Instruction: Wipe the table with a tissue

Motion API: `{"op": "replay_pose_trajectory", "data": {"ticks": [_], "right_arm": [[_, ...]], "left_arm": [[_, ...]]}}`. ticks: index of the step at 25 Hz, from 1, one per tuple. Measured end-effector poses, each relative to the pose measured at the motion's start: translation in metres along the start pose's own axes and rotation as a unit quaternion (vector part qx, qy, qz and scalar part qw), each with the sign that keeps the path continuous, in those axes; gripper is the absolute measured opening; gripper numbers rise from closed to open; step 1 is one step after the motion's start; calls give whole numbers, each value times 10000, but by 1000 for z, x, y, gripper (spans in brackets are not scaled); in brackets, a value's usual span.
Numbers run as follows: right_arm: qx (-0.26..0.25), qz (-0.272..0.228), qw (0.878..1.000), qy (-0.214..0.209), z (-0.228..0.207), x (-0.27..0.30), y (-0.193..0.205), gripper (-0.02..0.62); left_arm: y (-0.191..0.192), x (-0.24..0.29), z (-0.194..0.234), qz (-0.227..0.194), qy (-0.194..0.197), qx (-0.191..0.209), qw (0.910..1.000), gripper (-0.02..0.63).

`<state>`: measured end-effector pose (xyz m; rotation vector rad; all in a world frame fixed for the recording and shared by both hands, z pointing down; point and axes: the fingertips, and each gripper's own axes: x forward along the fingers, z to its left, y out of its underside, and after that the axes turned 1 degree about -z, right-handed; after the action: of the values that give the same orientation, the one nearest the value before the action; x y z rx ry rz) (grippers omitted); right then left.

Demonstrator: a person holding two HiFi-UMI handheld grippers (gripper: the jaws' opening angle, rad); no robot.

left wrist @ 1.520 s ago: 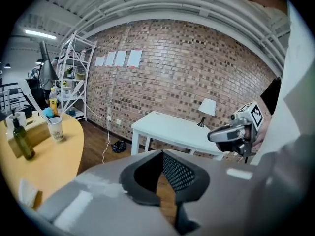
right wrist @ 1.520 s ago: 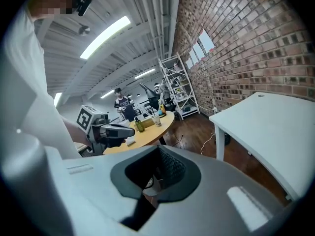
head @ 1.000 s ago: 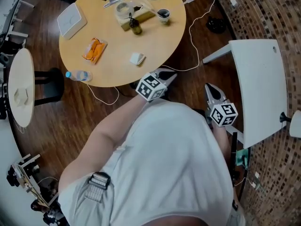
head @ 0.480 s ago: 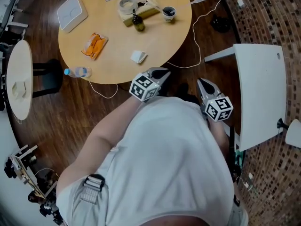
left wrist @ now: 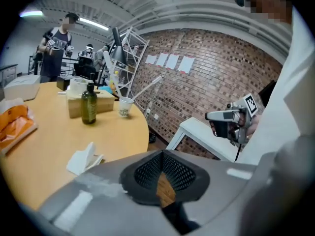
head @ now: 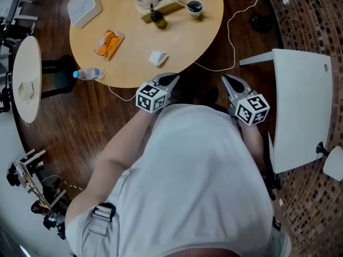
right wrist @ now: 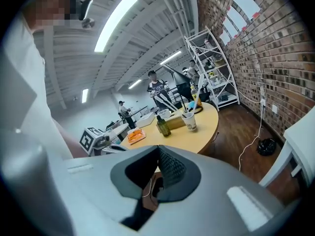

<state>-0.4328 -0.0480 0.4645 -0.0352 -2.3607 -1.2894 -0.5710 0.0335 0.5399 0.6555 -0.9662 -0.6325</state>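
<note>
A crumpled white tissue (head: 157,58) lies near the front edge of the round wooden table (head: 177,42). It also shows in the left gripper view, where the tissue (left wrist: 84,158) sits just left of the jaws. My left gripper (head: 172,78) hangs shut and empty over the floor, just short of the table edge and a little below the tissue. My right gripper (head: 225,79) is shut and empty too, over the floor to the right of the table. In the gripper views each one's jaws meet on nothing: left gripper (left wrist: 162,154), right gripper (right wrist: 158,149).
On the table lie an orange packet (head: 107,43), a white box (head: 84,7), a green bottle (head: 156,17) and a paper cup (head: 195,7). A water bottle (head: 88,74) lies at its left edge. A white cable (head: 230,42) trails down. A white chair (head: 303,106) stands right.
My left gripper has slid to the left along the table's front edge. The right gripper has moved forward, closer to the table. Both stay shut.
</note>
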Motion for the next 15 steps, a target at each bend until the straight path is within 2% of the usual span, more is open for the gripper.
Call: {"op": "replay_pose_trajectory", "data": {"ticks": [5, 6, 7, 9, 10, 12, 15], "right_arm": [[21, 243, 9996, -148, 5, 11, 8, 8], [34, 289, 9994, -169, 7, 13, 11, 8], [40, 340, 9993, -177, 8, 14, 14, 8], [32, 431, 9989, -167, 10, 15, 18, 8], [24, 462, 9988, -159, 11, 14, 20, 8], [23, 497, 9987, -131, 12, 12, 24, 8], [162, 464, 9988, 1, 9, 3, 30, 8]], "left_arm": [[9, -16, 37, 25, -674, -108, 9977, 6], [12, -20, 47, 29, -881, -89, 9961, 29], [14, -24, 58, 50, -1115, -15, 9937, 69], [16, -29, 82, 142, -1579, 226, 9871, 198], [16, -30, 94, 196, -1750, 313, 9839, 241], [13, -28, 118, 318, -1937, 345, 9799, 309], [15, -17, 147, 708, -1939, 202, 9783, 400]]}}
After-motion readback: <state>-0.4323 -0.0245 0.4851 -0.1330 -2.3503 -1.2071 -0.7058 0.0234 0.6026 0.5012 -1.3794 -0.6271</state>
